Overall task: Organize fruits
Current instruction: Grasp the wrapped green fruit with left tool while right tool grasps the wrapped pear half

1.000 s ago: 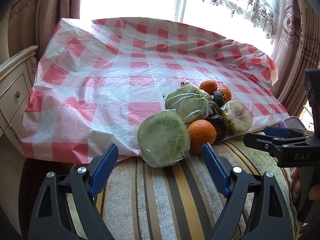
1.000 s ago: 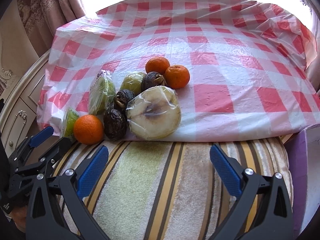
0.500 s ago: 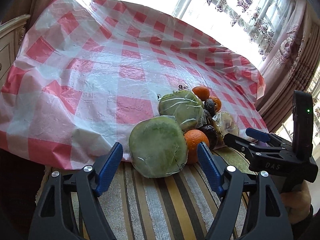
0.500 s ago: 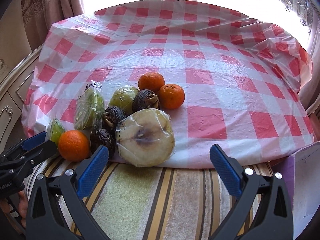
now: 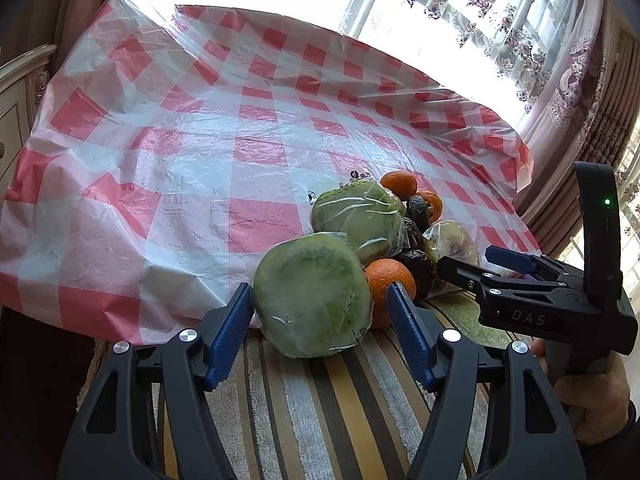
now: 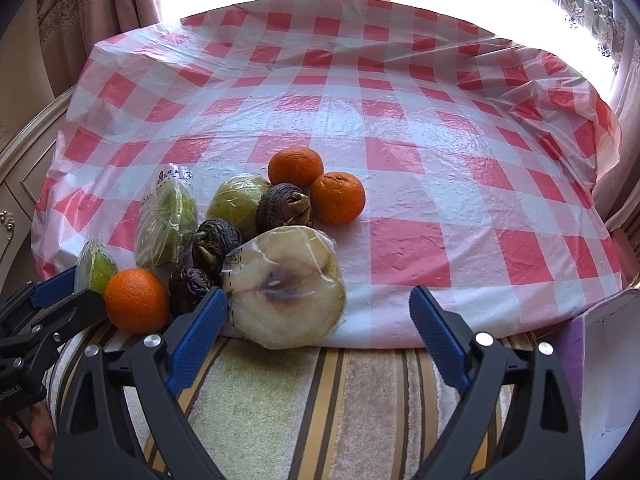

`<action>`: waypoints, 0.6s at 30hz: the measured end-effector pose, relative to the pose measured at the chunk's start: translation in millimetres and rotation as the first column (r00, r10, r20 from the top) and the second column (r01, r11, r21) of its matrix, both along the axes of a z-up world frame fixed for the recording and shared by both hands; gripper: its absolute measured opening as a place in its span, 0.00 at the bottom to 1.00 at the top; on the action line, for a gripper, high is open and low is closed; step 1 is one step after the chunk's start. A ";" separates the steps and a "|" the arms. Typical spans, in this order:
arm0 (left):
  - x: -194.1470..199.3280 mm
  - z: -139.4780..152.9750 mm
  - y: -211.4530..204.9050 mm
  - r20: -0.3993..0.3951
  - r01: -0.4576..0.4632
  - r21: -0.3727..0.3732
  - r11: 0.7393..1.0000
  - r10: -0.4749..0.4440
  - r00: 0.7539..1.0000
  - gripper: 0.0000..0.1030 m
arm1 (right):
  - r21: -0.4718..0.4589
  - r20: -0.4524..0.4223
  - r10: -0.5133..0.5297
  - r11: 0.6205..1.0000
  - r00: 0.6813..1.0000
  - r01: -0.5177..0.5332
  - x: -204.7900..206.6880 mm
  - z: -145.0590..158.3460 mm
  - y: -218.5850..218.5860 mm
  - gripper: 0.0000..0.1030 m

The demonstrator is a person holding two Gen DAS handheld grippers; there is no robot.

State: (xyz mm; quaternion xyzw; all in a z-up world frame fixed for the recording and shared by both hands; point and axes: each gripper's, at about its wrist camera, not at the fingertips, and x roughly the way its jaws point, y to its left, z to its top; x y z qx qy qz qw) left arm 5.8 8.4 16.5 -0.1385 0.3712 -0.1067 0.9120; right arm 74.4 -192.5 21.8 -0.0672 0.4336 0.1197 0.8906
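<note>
A pile of fruit lies at the near edge of the checked cloth [image 6: 400, 120]. A large green wrapped fruit [image 5: 312, 296] sits between the fingers of my left gripper [image 5: 320, 320]. Its jaws are closing, and a small gap still shows at the right pad. A pale wrapped fruit half [image 6: 284, 292] lies between the fingers of my right gripper [image 6: 318, 320], close to the left finger. These jaws are closing too and stand wide, not touching it. Three oranges [image 6: 136, 300] [image 6: 296, 166] [image 6: 338, 198], dark wrinkled fruits [image 6: 284, 208] and more bagged green fruits [image 6: 166, 220] make up the pile.
A striped towel [image 6: 280, 400] lies under both grippers. A purple box [image 6: 600, 340] stands at the right and a cream cabinet [image 5: 16, 92] at the left. Curtains and a bright window are behind. A hand [image 5: 592, 404] holds the right gripper [image 5: 500, 276].
My left gripper has drawn in on the green fruit and its jaws have narrowed around it. The right gripper has shifted toward the pale fruit half, with its jaws slightly narrower.
</note>
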 end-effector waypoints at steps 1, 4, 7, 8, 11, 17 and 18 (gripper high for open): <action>-0.2 0.1 0.0 0.001 0.000 0.002 1.000 0.000 1.000 0.64 | -0.017 -0.002 0.008 1.000 1.000 -0.008 0.8 -1.1 3.3 0.88; -1.5 1.0 -1.0 0.007 -0.009 0.014 1.000 0.009 1.000 0.56 | -0.023 -0.011 0.004 1.000 1.000 -0.005 6.6 -2.7 5.5 0.88; -1.6 0.9 -1.5 0.007 -0.014 0.024 1.000 0.013 1.000 0.54 | -0.039 -0.008 0.011 0.999 1.000 -0.012 8.4 -1.2 9.0 0.85; -1.9 0.8 -1.7 0.008 -0.013 0.025 1.000 0.013 1.000 0.54 | -0.042 -0.005 0.011 0.999 1.000 -0.011 8.0 -0.8 9.3 0.85; -2.2 1.2 -1.5 0.010 -0.011 0.027 1.000 0.010 1.000 0.54 | -0.034 0.001 -0.009 0.999 1.000 0.009 5.8 1.5 5.4 0.92; -4.1 2.6 -3.3 0.023 -0.011 0.039 0.999 0.010 1.000 0.54 | -0.073 -0.001 -0.015 0.997 1.000 0.015 7.6 -1.7 7.3 0.94; -4.6 2.7 -3.6 0.023 -0.011 0.039 0.999 0.010 1.000 0.54 | -0.066 -0.009 -0.023 0.998 1.000 0.022 9.5 -2.7 5.2 0.93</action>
